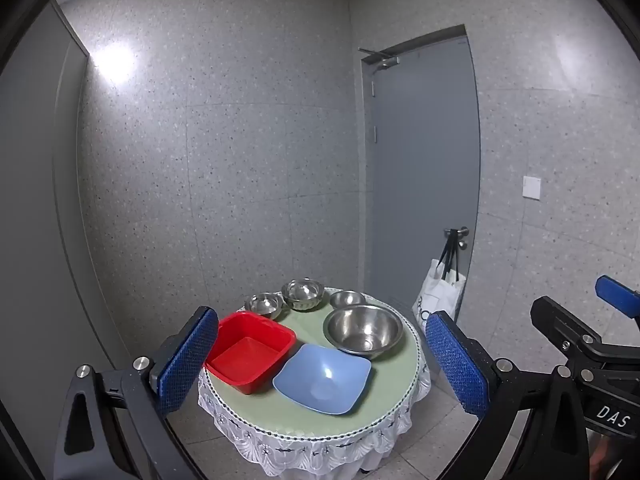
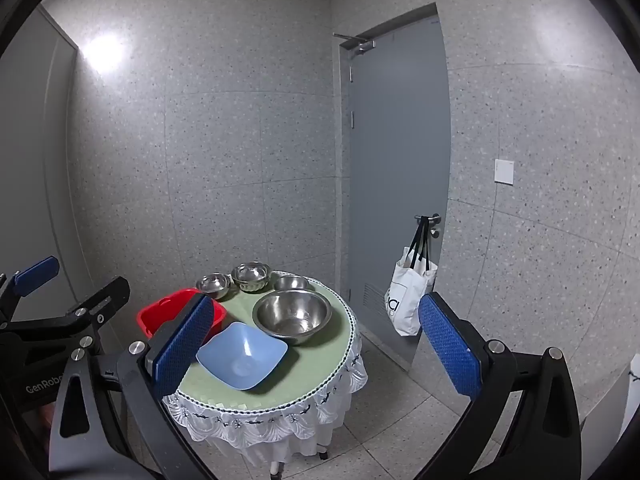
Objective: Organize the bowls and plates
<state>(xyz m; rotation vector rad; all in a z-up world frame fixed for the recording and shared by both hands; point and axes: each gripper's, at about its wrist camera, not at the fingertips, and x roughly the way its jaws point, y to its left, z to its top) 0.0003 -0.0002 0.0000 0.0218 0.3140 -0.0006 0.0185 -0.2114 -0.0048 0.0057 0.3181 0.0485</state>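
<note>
A small round table [image 1: 384, 408] [image 2: 320, 376] with a green top and white lace skirt holds a red square tub [image 1: 250, 350] [image 2: 160, 312], a blue square bowl [image 1: 322, 378] [image 2: 242, 356], a large steel bowl [image 1: 363, 330] [image 2: 293, 316] and three small steel bowls [image 1: 303, 293] [image 2: 251, 275] at the back. My left gripper [image 1: 320, 364] is open, held back from the table and above it. My right gripper [image 2: 316, 344] is open too, also short of the table. Both are empty.
A grey door [image 1: 420, 184] [image 2: 400, 168] stands behind the table on the right, with a white tote bag [image 1: 438, 296] [image 2: 410, 296] hanging from its handle. Speckled tiled walls close in behind. The tiled floor [image 2: 400, 412] lies around the table.
</note>
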